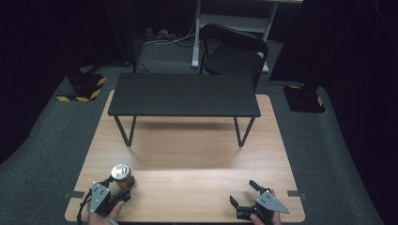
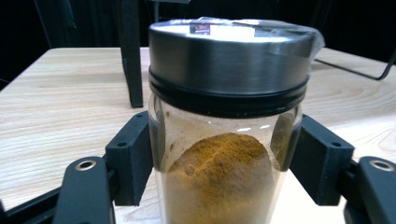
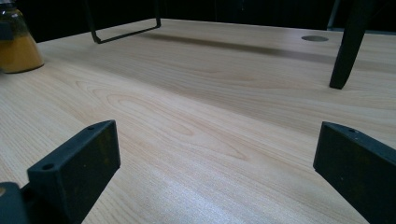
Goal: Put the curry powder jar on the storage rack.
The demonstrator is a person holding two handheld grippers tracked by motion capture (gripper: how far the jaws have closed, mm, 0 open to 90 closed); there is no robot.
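A glass spice jar (image 1: 123, 176) with a metal lid and orange-brown powder stands upright near the front left corner of the wooden table (image 1: 187, 159). My left gripper (image 1: 119, 183) is shut on it: in the left gripper view both black pads press the glass sides of the jar (image 2: 224, 140), just below the lid. My right gripper (image 1: 243, 193) rests low over the front right of the table, open, jaws wide apart with bare wood between them (image 3: 217, 158). The right gripper view has the jar (image 3: 16, 44) far off at its upper left.
A low black shelf (image 1: 184, 93) on thin metal legs stands across the back half of the table. One of its legs (image 3: 348, 46) rises ahead of my right gripper. A black folding chair (image 1: 232, 51) sits behind the table. Grey carpet surrounds it.
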